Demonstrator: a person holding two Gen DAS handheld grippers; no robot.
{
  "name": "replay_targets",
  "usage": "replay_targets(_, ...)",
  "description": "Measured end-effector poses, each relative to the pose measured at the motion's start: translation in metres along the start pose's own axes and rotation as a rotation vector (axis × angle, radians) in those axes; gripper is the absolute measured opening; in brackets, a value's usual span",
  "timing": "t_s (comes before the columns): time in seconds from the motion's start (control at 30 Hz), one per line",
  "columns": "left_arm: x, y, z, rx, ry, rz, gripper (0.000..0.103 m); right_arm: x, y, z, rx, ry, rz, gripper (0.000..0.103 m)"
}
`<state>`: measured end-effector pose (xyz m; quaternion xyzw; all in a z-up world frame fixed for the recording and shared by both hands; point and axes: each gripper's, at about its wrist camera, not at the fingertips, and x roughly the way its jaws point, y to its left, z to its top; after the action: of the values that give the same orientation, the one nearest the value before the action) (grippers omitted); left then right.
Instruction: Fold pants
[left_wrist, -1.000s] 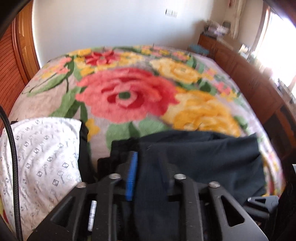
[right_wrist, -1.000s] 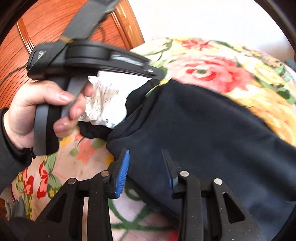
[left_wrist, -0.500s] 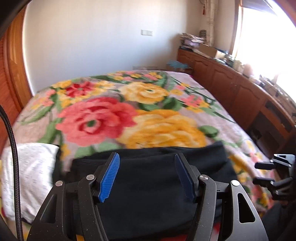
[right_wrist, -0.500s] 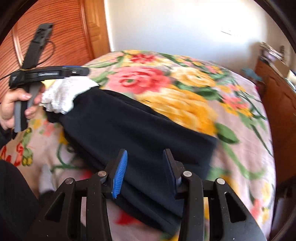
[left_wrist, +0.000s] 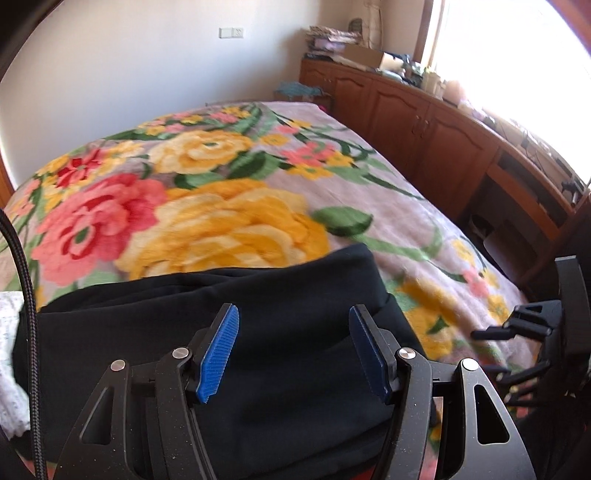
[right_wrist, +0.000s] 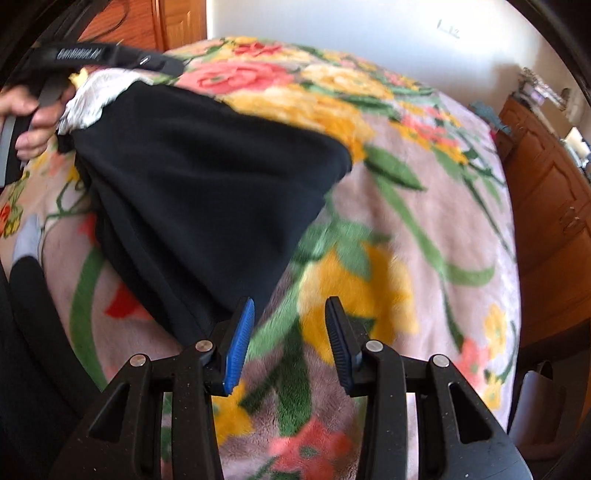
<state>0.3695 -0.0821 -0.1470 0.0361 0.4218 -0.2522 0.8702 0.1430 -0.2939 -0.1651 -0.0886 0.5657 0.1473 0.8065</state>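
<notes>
One pair of black pants (left_wrist: 229, 332) folded flat on floral blanket (left_wrist: 236, 206), left tool (left_wrist: 295, 354) and right tool (right_wrist: 290, 345) both parted, empty.

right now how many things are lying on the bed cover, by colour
black: 1, the folded black pants
white: 1, a white patterned cloth beside the pants
total: 2, both on the floral blanket
</notes>
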Motion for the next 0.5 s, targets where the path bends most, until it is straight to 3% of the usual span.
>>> replay_targets(0.27,0.063,-0.02,0.023,0.027,0.069,-0.016,0.064,0.045,0.001,-0.019,-0.052,0.059,0.107,0.041)
replay_targets(0.5,0.102,-0.028,0.041,0.042,0.106,-0.036,0.064,0.065,0.0,-0.02,-0.039,0.054,0.14,0.041)
